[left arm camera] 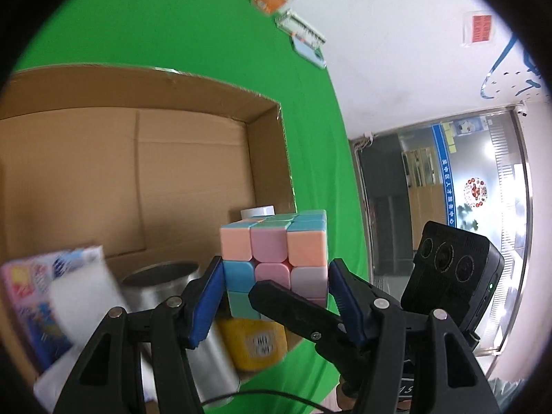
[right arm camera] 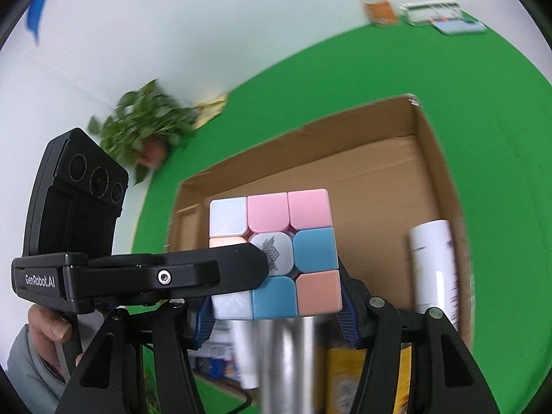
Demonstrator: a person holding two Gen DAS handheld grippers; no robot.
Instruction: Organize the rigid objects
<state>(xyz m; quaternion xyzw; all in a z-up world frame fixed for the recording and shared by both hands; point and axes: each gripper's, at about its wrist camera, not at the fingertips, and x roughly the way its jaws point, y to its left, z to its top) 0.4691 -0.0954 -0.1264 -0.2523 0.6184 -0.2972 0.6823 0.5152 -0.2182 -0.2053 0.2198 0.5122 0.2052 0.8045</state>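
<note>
Left wrist view: close behind its own fingers, angled down over the cardboard box point(left arm camera: 262, 110) on green cloth point(left arm camera: 172, 27). Right wrist view: same downward tilt, from the opposite side. Both share the pastel cube point(left arm camera: 272, 258) (very near), box, far-edge clutter.

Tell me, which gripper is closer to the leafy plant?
Left, probably. The left gripper reaches in from the plant's side of the cube; the right gripper holds the cube from farther off.
</note>
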